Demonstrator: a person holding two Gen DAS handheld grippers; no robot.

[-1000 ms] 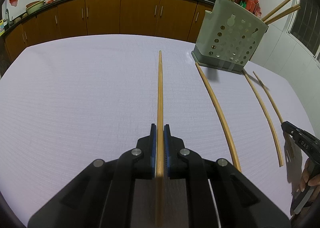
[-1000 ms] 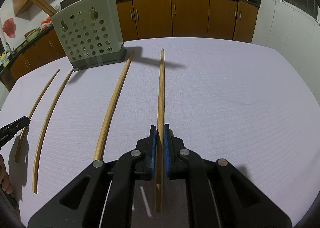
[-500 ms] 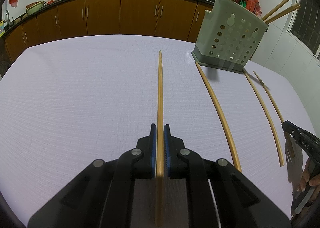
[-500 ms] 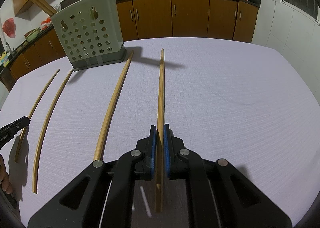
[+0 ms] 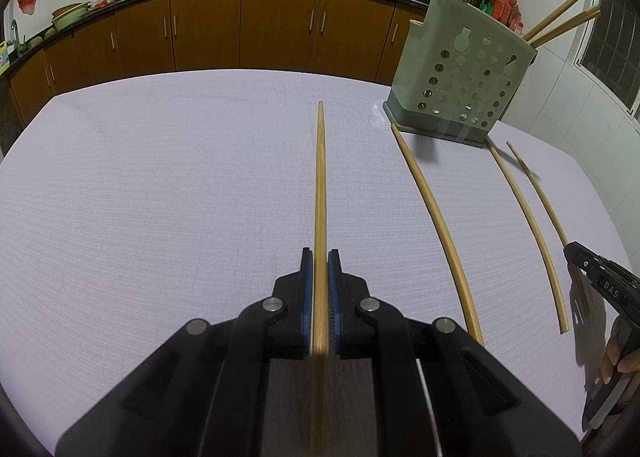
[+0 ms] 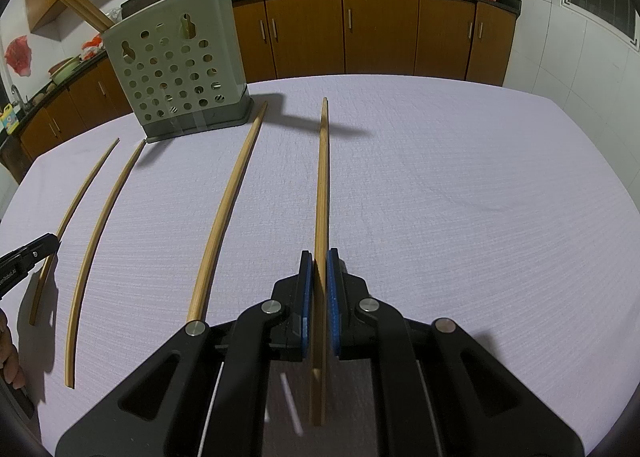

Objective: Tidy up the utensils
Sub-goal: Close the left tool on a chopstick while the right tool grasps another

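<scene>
Left gripper [image 5: 319, 257] clamped on chopstick [image 5: 319, 193], stick pointing straight ahead over white tablecloth [image 5: 160, 197]. Right gripper [image 6: 316, 257] clamped on second chopstick [image 6: 321, 185], likewise pointing forward. Perforated grey utensil holder [image 6: 180, 69] ahead-left of right gripper, chopsticks standing inside. Three loose chopsticks [image 6: 224, 213] on cloth left of it.

Two long bamboo chopsticks are each clamped lengthwise between blue pads: one [image 5: 320, 193] in the left view, one [image 6: 322, 193] in the right. Three loose chopsticks [image 6: 224, 213] [image 6: 100, 225] [image 6: 72, 213] lie flat, roughly parallel, pointing toward the perforated grey-green utensil holder [image 6: 180, 65], which stands upright holding several more.
</scene>
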